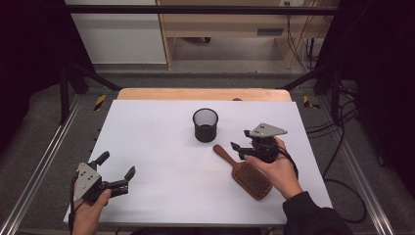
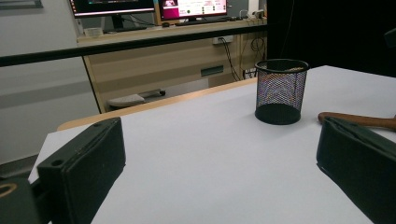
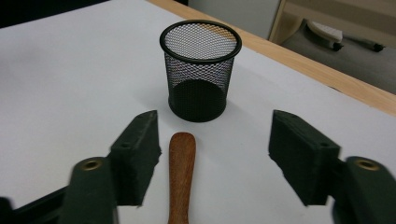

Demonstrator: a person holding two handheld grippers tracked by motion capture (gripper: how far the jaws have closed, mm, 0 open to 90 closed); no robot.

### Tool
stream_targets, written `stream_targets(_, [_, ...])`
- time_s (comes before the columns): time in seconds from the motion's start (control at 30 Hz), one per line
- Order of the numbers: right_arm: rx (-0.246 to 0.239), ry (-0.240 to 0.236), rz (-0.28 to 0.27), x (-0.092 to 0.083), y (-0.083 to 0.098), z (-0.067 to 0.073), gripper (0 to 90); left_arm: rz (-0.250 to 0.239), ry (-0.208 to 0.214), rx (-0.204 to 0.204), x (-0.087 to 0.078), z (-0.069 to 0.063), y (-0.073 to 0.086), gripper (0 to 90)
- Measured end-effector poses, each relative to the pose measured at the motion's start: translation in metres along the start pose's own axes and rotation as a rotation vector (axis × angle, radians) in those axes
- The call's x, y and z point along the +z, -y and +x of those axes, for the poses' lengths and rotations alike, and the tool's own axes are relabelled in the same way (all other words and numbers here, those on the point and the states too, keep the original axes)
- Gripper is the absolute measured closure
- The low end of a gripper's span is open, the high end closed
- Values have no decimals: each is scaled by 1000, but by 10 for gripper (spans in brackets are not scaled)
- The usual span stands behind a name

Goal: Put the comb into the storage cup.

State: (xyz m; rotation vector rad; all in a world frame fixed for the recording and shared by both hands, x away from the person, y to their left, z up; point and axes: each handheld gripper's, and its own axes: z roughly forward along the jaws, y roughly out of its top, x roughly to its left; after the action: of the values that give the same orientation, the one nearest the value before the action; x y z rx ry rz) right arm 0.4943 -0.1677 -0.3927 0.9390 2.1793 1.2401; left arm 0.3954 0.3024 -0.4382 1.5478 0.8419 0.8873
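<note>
The table point(image 1: 147, 147) has a white top with a wooden edge exposed along its far side. Metal rails point(image 1: 44, 161) run along both sides over grey floor. Cables point(image 1: 342, 147) trail on the floor at the right. Beyond stand wooden furniture point(image 1: 225, 24) and a desk carrying lit monitors point(image 2: 112, 7).

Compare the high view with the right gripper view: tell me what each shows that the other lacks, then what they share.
High view alone: the left gripper, open on the near left, both hands, and the brush's bristle head. Right gripper view alone: the right gripper up close, its jaws apart on either side of the handle, not touching it. Both: the mesh cup, the wooden handle and the white table.
</note>
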Motion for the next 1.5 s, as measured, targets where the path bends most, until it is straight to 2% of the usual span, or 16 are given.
stream_targets(0.13, [-24,-29,46,10,-5,0,507,2,-1,1,0,0,0,16])
stream_targets(0.3, [-65,-38,103,22,-5,1,656,2,0,1,0,0,0,17])
stream_targets(0.5, [-87,-83,168,37,-4,7,831,2,1,0,0,0,0,17])
stream_targets(0.7, [-96,-113,219,47,-3,10,899,1,0,-4,0,1,0,16])
stream_targets(0.97, [-118,-161,317,64,1,19,900,1,-1,-3,0,1,0,17])
stream_targets(1.37, [-167,-171,454,86,12,24,900,0,3,1,0,1,0,17])
stream_targets(1.5, [-174,-170,470,89,13,23,900,0,4,3,-1,1,0,17])
